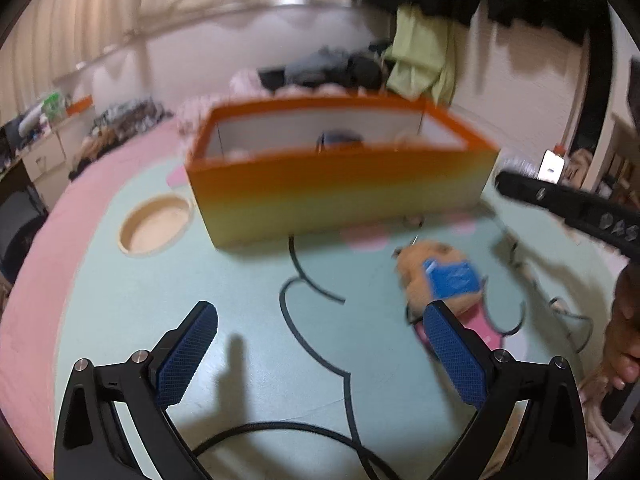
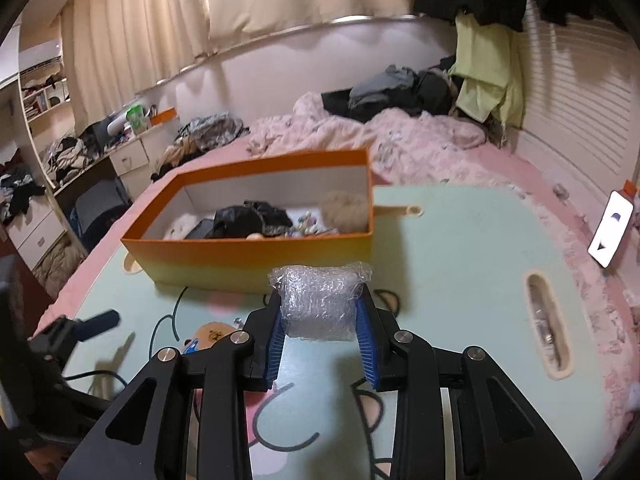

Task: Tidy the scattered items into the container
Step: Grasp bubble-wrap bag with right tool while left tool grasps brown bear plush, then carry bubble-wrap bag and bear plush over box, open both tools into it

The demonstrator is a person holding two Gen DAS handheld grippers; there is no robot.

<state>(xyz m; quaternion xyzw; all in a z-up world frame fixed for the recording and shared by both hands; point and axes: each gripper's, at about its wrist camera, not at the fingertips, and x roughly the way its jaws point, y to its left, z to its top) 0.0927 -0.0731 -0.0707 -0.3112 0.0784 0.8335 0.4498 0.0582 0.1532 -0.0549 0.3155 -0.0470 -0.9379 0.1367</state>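
The orange box (image 2: 248, 256) stands on the mint-green lap table (image 2: 460, 260), holding dark cloth, a tan fluffy thing and small bits. My right gripper (image 2: 320, 296) is shut on a bubble-wrap bundle (image 2: 316, 314), lifted off the table in front of the box's near wall. The box (image 1: 340, 184) also shows blurred in the left wrist view. My left gripper (image 1: 320, 308) stands open over bare table, nothing between its fingers. A tan plush toy with a blue piece (image 1: 440, 276) lies just beyond its right finger. The same toy (image 2: 212, 334) lies left of the right gripper.
A phone (image 2: 610, 236) lies on the pink bedding at the right. The table has a round cup recess (image 1: 156, 226) left of the box and a slot (image 2: 546, 328) at the right. A black cable (image 1: 280, 432) runs under the left gripper. Clothes are piled behind.
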